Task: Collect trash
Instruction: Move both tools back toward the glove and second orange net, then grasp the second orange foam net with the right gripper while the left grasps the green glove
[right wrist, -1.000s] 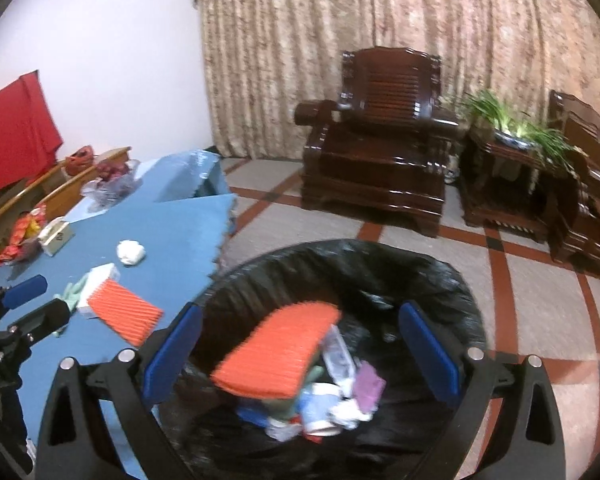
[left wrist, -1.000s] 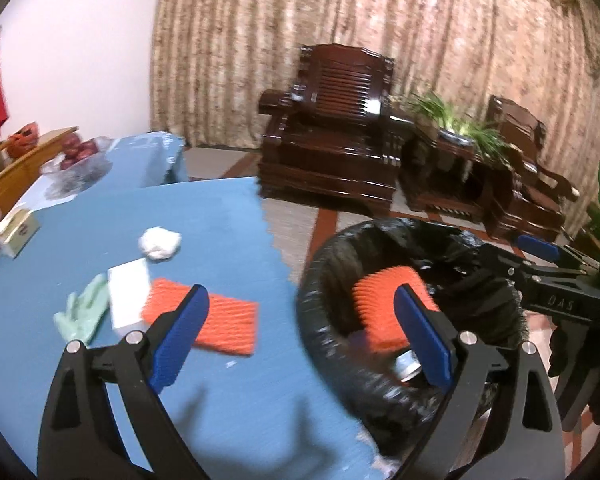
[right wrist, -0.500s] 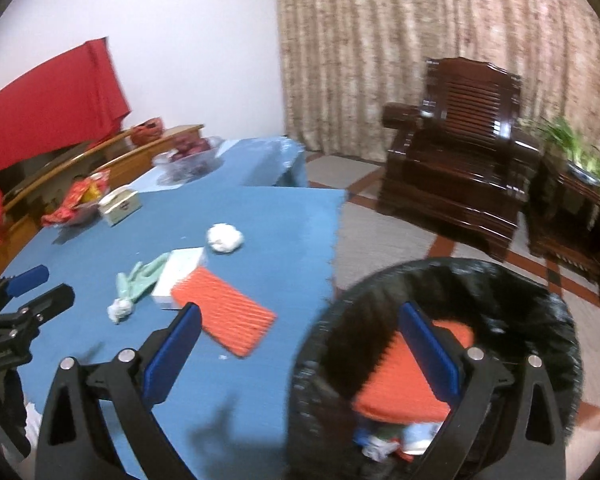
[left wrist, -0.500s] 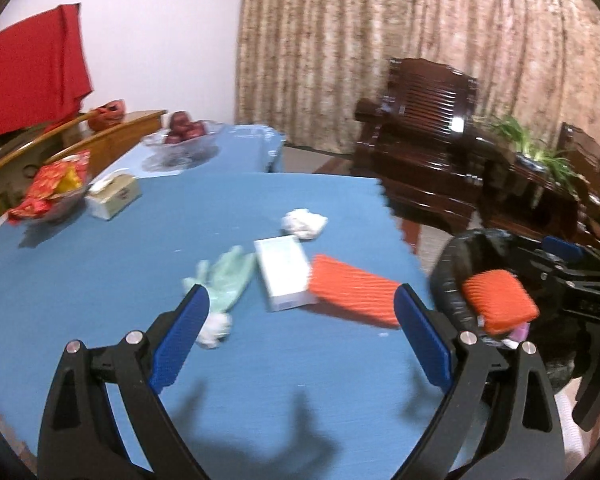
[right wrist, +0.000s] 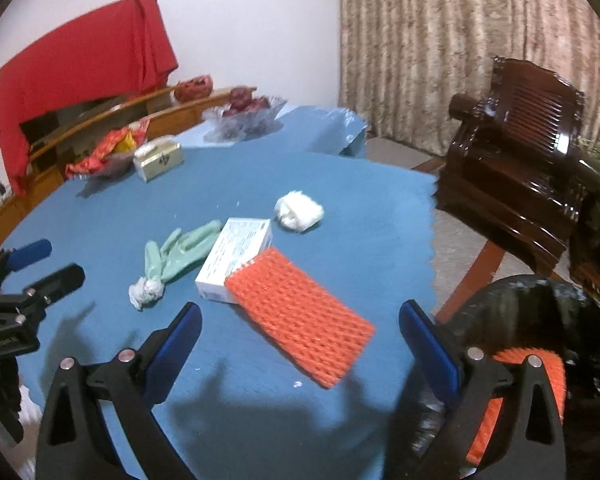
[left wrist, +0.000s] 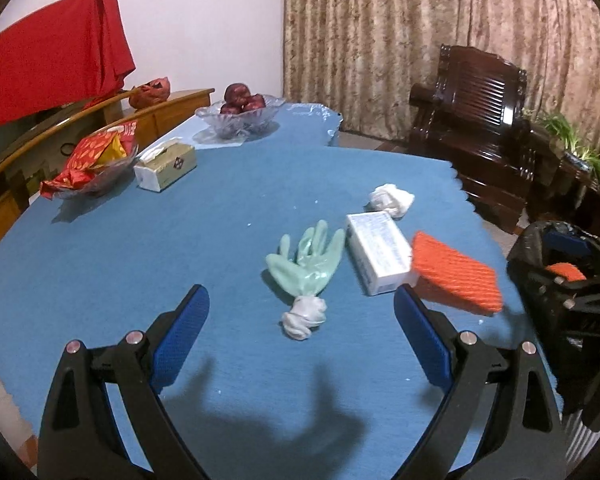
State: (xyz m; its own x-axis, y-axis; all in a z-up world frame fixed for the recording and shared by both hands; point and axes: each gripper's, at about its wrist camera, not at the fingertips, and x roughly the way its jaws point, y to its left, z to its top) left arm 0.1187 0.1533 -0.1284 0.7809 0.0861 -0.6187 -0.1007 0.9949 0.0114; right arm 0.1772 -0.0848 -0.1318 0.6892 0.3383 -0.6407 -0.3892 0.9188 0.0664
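On the blue table (left wrist: 140,260) lie a pale green glove (left wrist: 308,264) with a white wad at its cuff, a white box (left wrist: 376,252), an orange foam net (left wrist: 456,276) and a crumpled white tissue (left wrist: 390,199). The right wrist view shows the same glove (right wrist: 180,256), box (right wrist: 236,256), net (right wrist: 300,320) and tissue (right wrist: 299,211). My left gripper (left wrist: 300,340) is open and empty, just short of the glove. My right gripper (right wrist: 300,344) is open and empty over the net. The black-lined trash bin (right wrist: 540,320) at the table's right edge holds another orange net (right wrist: 516,392).
At the far side of the table stand a glass bowl of red fruit (left wrist: 242,114), a tissue box (left wrist: 166,166) and a dish of red snack packets (left wrist: 92,160). Dark wooden armchairs (left wrist: 484,120) and a plant stand beyond the table. A red cloth (left wrist: 52,60) hangs at the left.
Both grippers have swung left, away from the trash bin and toward the table. The trash on the table now lies in front of both, and the bin has moved to the right edge.
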